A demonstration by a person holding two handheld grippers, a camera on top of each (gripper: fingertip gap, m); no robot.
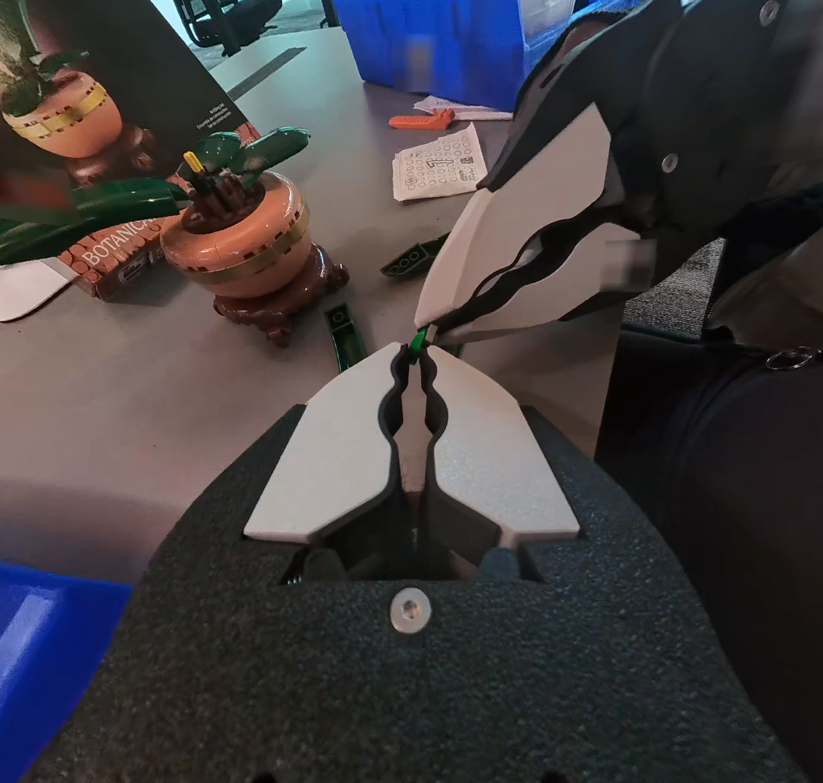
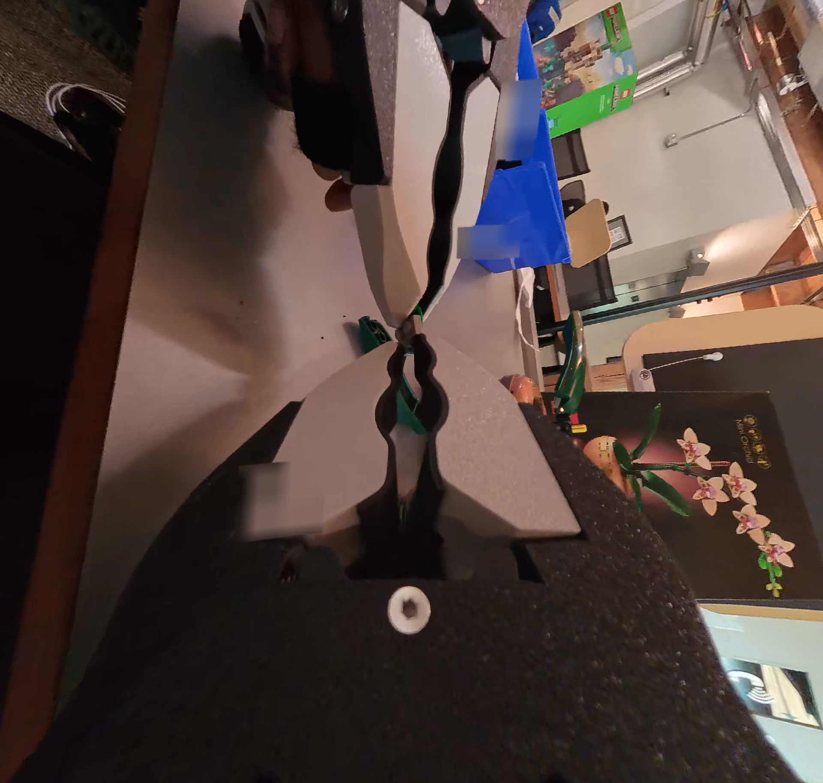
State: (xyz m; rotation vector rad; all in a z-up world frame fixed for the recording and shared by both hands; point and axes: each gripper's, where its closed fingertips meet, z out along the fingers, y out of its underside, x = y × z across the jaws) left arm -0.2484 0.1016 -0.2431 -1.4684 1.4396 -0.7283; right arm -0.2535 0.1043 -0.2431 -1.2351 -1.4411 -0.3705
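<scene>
Left wrist view: even, cool daylight from windows at 11 o'clock; soft shadows under the brick-built pot on the grey table; wide-angle bending and blur toward 9 and 3 o'clock. Right wrist view: dimmer, warm cast; broad shadow at 9 o'clock; wall lamp glare at 3 o'clock; rim stretched, soft

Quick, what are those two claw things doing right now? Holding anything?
Left gripper: jaws closed on a small green piece.
Right gripper: jaws closed on a small grey piece, tip to tip with the left.
</scene>
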